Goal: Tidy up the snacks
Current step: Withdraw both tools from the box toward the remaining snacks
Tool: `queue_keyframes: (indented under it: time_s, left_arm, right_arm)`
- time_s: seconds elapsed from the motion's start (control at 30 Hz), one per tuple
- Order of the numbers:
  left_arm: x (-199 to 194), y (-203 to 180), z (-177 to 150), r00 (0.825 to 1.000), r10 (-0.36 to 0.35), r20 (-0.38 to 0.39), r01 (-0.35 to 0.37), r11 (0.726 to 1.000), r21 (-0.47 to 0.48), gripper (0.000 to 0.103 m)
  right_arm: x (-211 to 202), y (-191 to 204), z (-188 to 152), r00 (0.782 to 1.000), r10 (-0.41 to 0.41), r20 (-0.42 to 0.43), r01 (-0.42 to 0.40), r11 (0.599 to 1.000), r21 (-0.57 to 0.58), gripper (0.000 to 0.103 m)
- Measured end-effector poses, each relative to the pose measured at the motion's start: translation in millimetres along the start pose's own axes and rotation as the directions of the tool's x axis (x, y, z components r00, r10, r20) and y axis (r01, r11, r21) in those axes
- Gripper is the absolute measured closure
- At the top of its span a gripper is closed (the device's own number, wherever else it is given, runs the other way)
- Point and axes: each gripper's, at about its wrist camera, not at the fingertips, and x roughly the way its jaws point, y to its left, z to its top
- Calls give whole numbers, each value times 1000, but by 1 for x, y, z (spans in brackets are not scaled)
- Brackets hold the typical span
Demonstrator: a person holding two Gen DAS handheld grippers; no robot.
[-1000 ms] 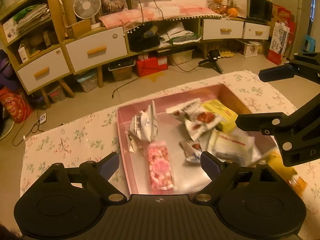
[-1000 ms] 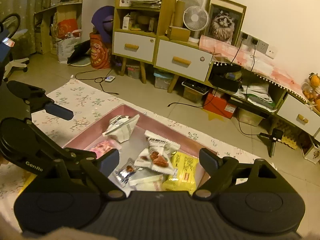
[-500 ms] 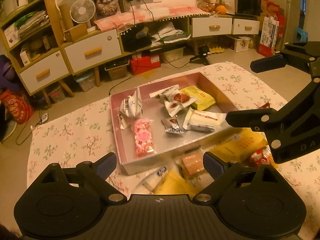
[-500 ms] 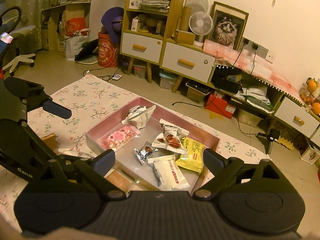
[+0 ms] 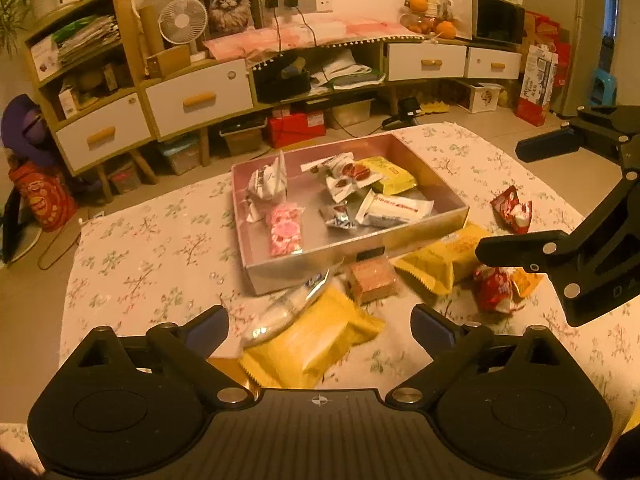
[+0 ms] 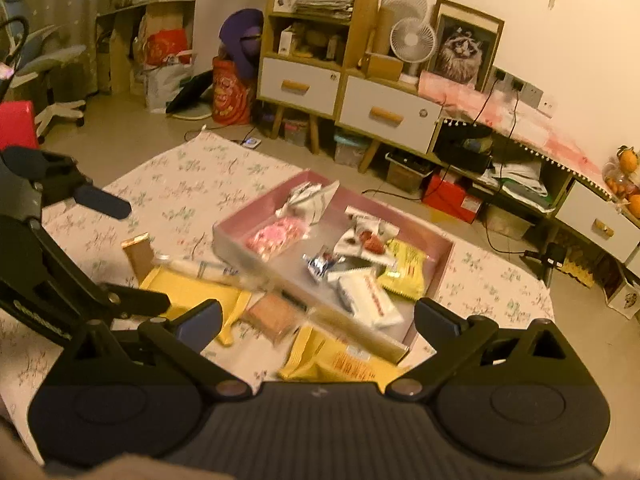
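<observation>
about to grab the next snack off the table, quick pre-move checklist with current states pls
1. Left gripper open and empty: ok.
2. Right gripper open and empty: ok.
3. Room left in the pink box: ok, bare floor shows at its near side.
4. Loose snacks within view: ok, yellow packet lies right ahead of the left gripper.
5. Yellow packet free to lift: not ok, a clear wrapped stick lies across it.
6. Right wrist view sharp: not ok, near items are blurred.

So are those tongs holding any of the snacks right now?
No. Both the left tongs and the right tongs are open and empty, above the loose snacks in front of the box.
</observation>
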Motion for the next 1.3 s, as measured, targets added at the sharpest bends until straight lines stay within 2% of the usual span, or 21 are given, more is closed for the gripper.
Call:
queue_keyframes:
  time_s: [0.37,0.6,1.07,1.3]
  left_arm:
    - [8,6,-35,999,-13,-32,13,1000,-19,4]
    - [19,13,-49,998,-25,-58,24,1000,-15,4]
    - [48,20,-50,994,-84,-66,86,996,21,5]
    - [66,31,-45,991,-107,-79,105,994,-32,6]
  right_arm:
    - [5,0,-32,1000,4,-29,-2,999,48,0]
    - [13,0,-53,994,-37,-104,35,999,-25,0]
    - [23,-17,-67,985,-65,-162,62,998,-28,0]
    - [27,-23,-67,984,-63,-167,62,998,-11,0]
